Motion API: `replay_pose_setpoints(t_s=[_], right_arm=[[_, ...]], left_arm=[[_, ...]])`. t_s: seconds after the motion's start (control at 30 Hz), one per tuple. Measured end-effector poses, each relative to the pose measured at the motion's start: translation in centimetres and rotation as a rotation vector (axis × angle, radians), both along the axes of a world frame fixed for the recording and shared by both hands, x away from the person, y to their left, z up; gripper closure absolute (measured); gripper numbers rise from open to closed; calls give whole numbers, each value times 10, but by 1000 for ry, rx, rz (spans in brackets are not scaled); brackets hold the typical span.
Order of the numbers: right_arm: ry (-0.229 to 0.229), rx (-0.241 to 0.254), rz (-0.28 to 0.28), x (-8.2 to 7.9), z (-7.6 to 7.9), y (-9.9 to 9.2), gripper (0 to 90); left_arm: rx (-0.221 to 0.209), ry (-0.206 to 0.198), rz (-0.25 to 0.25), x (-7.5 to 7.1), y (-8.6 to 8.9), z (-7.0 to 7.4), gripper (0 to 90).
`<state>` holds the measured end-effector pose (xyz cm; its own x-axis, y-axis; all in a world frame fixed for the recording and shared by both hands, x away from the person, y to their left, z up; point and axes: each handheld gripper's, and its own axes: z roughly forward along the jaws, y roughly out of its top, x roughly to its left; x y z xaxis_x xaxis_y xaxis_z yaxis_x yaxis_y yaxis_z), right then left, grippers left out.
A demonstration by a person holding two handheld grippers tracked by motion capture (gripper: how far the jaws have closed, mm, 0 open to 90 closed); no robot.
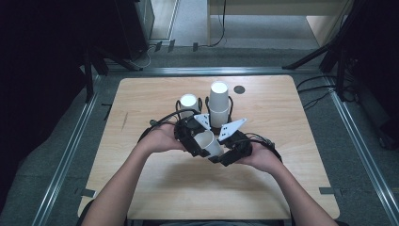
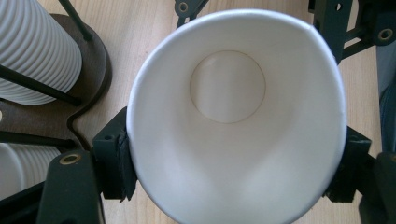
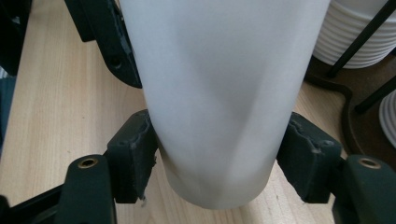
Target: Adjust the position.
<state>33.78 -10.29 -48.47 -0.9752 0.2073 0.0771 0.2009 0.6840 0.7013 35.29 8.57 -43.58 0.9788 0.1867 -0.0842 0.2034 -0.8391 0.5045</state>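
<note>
Cup: a single white paper cup [image 1: 209,142] is held above the near middle of the wooden table [image 1: 155,188], lying tilted between the two tools, mouth towards the left one.
Left gripper: the left gripper [image 2: 233,158] is clamped across the cup near its rim; the rim is squashed out of round, so the pads are plainly pressing. That grip steadies the open end.
Right gripper: the right gripper [image 3: 217,158] has its pads against the cup's wall near the base, with faint creases in the paper between them; I judge it is grasping the cup too. Taking the other end looks like a handover, or a pull to free one cup from another, though I cannot tell which.
Hands: both meet close together at the table's near centre, probably so the cup stays supported at both ends.
Holder: the dark wire cup stand [image 1: 207,126] sits just beyond the hands, a tall stack of cups [image 1: 219,104] on the right, a shorter stack [image 1: 188,104] on the left, within easy reach.
Risk: thin paper; a harder squeeze could crumple it.
</note>
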Motion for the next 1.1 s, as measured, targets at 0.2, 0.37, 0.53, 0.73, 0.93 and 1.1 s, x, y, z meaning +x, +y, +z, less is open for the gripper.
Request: replay_pose_setpoints(t_s=[0.2,0.37,0.53,0.73,0.93,1.1], right_arm=[[-4,6,2,0,2,-1,335],[-8,17,2,2,3,-4,335],[-6,22,-10,3,5,-8,335],[-11,33,-21,5,6,-12,334],[-14,45,-27,6,7,-14,333],[-7,60,-22,6,9,-13,333]], left_arm=[[-16,-18,-25,1,2,0,189],[-53,-6,4,1,3,-2,68],[-95,-5,48,4,10,-5,64],[-163,13,82,4,18,-6,62],[-248,34,125,0,24,-9,16],[-271,27,135,-4,24,-13,17]])
